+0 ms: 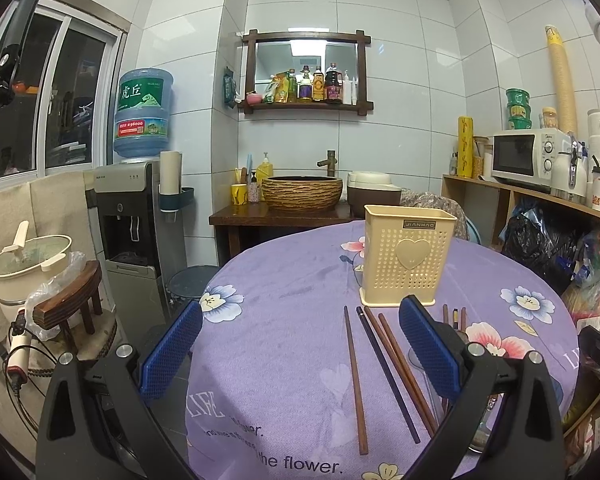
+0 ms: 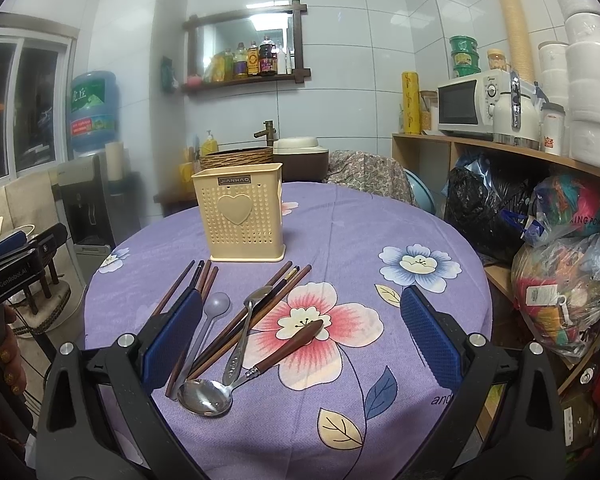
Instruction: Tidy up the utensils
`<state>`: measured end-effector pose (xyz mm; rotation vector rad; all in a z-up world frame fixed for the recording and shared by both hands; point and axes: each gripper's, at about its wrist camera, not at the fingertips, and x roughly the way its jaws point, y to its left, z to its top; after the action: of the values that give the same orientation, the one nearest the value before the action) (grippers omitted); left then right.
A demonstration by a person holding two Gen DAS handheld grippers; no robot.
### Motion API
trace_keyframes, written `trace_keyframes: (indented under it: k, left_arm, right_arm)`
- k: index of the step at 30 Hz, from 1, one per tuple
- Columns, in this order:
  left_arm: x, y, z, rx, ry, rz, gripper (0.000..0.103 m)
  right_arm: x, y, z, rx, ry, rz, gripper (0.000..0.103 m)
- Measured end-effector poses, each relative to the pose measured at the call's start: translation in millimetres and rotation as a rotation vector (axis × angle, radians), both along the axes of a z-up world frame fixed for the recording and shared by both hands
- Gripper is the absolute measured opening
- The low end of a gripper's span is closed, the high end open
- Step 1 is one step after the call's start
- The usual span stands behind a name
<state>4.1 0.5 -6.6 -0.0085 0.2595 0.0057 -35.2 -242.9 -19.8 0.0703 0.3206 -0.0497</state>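
Note:
A cream perforated utensil holder [image 1: 407, 257] [image 2: 242, 216] with a heart stands upright on the purple flowered tablecloth [image 1: 284, 288] [image 2: 364, 224]. In front of it lie several brown and dark chopsticks [image 1: 384, 368] [image 2: 260, 312]. Beside them are a wooden-handled steel spoon [image 2: 236, 384], a smaller steel spoon [image 2: 242, 336] and a grey plastic spoon [image 2: 208, 324]. My left gripper [image 1: 300, 350] hovers open above the left chopsticks, nothing between its blue pads. My right gripper [image 2: 302, 344] is open above the spoons, holding nothing. The left gripper's body [image 2: 16, 268] shows at the right wrist view's left edge.
The round table's edge curves close on the left and right. A water dispenser [image 1: 132, 208], a small wooden stool [image 1: 72, 304] and a pot [image 1: 28, 264] stand left. Shelving with a microwave [image 2: 472, 104] and stuffed bags [image 2: 560, 280] crowds the right. A basin [image 1: 302, 192] sits behind.

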Motion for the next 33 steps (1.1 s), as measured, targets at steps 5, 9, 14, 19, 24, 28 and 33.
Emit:
trace_keyframes:
  k: [5, 9, 14, 19, 24, 28, 33]
  left_arm:
    - [-0.9, 2.0, -3.2, 0.0, 0.003, -0.002, 0.098]
    - [-2.8, 4.4, -5.8, 0.001, 0.004, -0.004, 0.098]
    - [1.4, -0.5, -0.6, 0.001, 0.005, -0.001, 0.098]
    - [1.1, -0.7, -0.8, 0.002, 0.005, 0.0, 0.098]
    - [1.4, -0.7, -0.7, 0.001, 0.007, -0.001, 0.098]
    - [1.6, -0.5, -0.9, 0.002, 0.008, -0.002, 0.098]
    - [1.9, -0.7, -1.3, 0.003, 0.009, -0.002, 0.098]
  right_arm:
    - [-0.2, 0.5, -0.4, -0.001, 0.0, 0.0, 0.098]
    - [-0.1, 1.3, -1.8, 0.0, 0.003, 0.001, 0.098]
    - [-0.2, 0.8, -2.1, 0.001, 0.003, 0.002, 0.098]
    - [-0.4, 1.5, -2.5, -0.002, 0.003, 0.002, 0.098]
    - [-0.7, 2.2, -1.8, -0.001, 0.005, 0.002, 0.098]
    - [-0.7, 2.5, -2.3, -0.001, 0.005, 0.002, 0.098]
    - [-0.7, 3.3, -2.5, -0.002, 0.006, 0.002, 0.098]
